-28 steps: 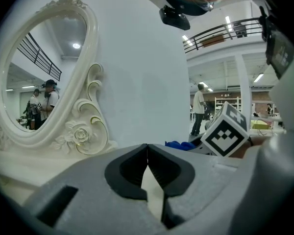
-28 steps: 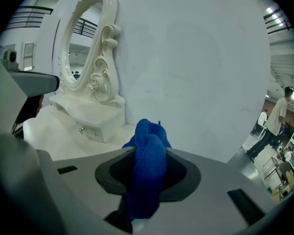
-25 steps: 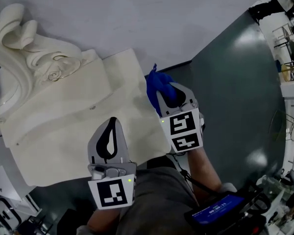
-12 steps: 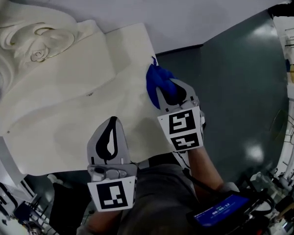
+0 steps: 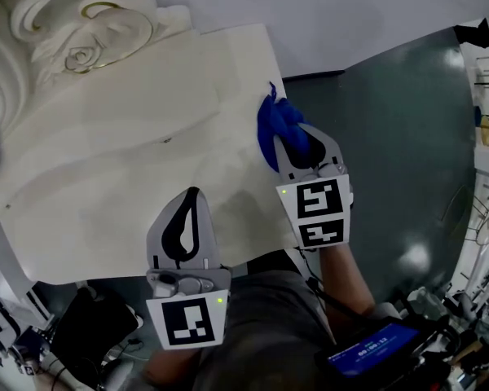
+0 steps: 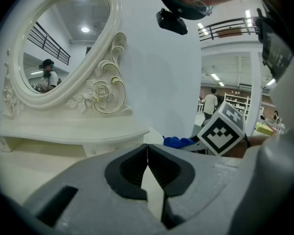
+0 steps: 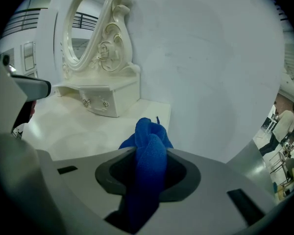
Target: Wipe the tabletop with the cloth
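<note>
Right hand-held gripper: clenched on the cloth, with a wad of it pinched between the dark jaw linings.
Left hand-held gripper: jaws closed tip to tip with nothing between them, held over the near part of the desk.
Cloth: vivid blue and bunched into a twisted roll. It has a fine napped weave, and a small corner sticks up past the jaw tips.
Cloth position: at the right edge of the desk, toward its far corner. Contact with the surface cannot be determined.
Gripper build: grey moulded shells with black pads. Each carries a white marker cube printed with black squares.
Writing: none legible. A device at the lower right shows a blue screen with characters too small to read.
Desk: cream-white with a smooth matt top and straight edges.
Drawer unit: a raised cream shelf at the back of the desk, with small round knobs.
Mirror: oval glass in a carved cream frame with scrolls and a rose, standing on the shelf.
Surroundings: plain pale wall and a dark green, glossy floor.
</note>
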`<state>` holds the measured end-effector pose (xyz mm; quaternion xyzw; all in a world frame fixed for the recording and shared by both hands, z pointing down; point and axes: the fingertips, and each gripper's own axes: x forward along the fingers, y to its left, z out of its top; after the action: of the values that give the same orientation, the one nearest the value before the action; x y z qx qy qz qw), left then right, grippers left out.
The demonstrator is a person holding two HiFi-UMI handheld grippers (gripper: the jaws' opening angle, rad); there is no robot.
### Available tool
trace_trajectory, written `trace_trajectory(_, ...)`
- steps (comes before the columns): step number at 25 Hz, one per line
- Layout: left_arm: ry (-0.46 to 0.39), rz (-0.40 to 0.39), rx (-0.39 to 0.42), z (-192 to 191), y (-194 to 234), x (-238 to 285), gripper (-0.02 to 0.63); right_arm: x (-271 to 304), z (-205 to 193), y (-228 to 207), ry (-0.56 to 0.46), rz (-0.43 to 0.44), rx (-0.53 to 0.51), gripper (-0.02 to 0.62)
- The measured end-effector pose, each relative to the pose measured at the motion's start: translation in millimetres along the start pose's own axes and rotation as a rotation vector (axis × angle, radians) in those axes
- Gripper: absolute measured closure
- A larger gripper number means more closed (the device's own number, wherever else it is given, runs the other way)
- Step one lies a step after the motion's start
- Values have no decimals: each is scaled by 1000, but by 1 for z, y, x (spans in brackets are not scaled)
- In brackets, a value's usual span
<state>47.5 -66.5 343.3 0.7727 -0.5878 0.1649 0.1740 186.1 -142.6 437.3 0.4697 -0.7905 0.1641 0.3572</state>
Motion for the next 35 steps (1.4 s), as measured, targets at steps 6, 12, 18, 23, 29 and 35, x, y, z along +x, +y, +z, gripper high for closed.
trace_trajectory(6,2,5,-3,-1,18,-9,591,5,7,27,7,27,-9,485)
trace_trajectory(12,4,20,-14,-5,35,-19,591,9,12,55,7,54,-25,485)
trace_trajectory(18,3,36,-30,-12,46,-25,591,14,8,72,18,72,-33,485)
trace_trajectory(23,5,55,-39,-13,69,-36,591,20,17,95,20,85,-39,485)
trace_trajectory(29,2,81,-47,-15,94,-68,591,11,28,132,12,99,-55,485)
trace_trajectory(35,3,100,-53,-20,121,-79,589,20,38,162,10,117,-68,485)
